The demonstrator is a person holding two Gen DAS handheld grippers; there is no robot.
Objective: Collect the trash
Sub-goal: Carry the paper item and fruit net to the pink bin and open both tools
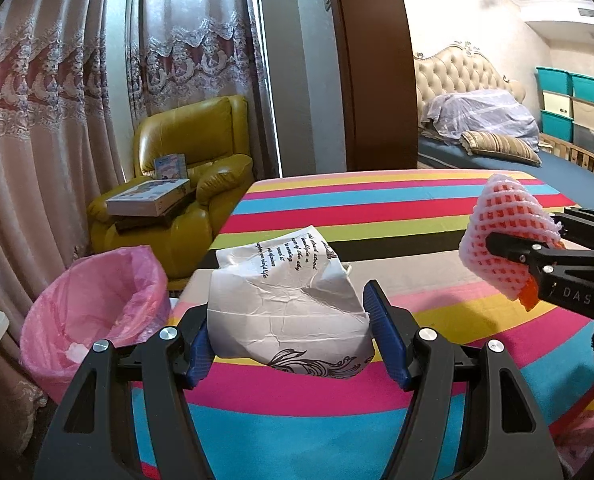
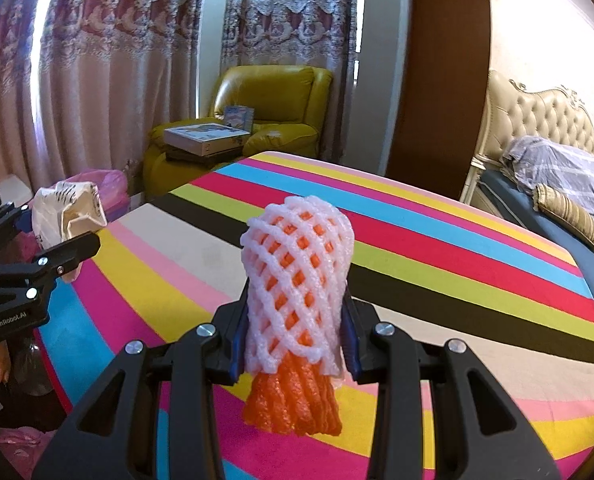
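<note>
Right, my left tool (image 1: 293, 328) pinches the crumpled paper (image 1: 285, 300) above the striped table (image 1: 377, 208), w/ the pink-lined bin (image 1: 93, 304) just to its left; right tool (image 2: 293, 336) is clamped on the foam net sleeve (image 2: 297, 280), held over the table.

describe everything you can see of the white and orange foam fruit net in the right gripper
The white and orange foam fruit net is a soft mesh sleeve of white foam with diamond-shaped holes, orange foam showing through them. A bunched orange end sticks out below the white layer, toward the camera. It stands roughly upright, its rounded closed end pointing away. The right gripper is shut on its lower part, blue pads pressing both sides. It is held above the striped cloth; nothing else touches it.
</note>
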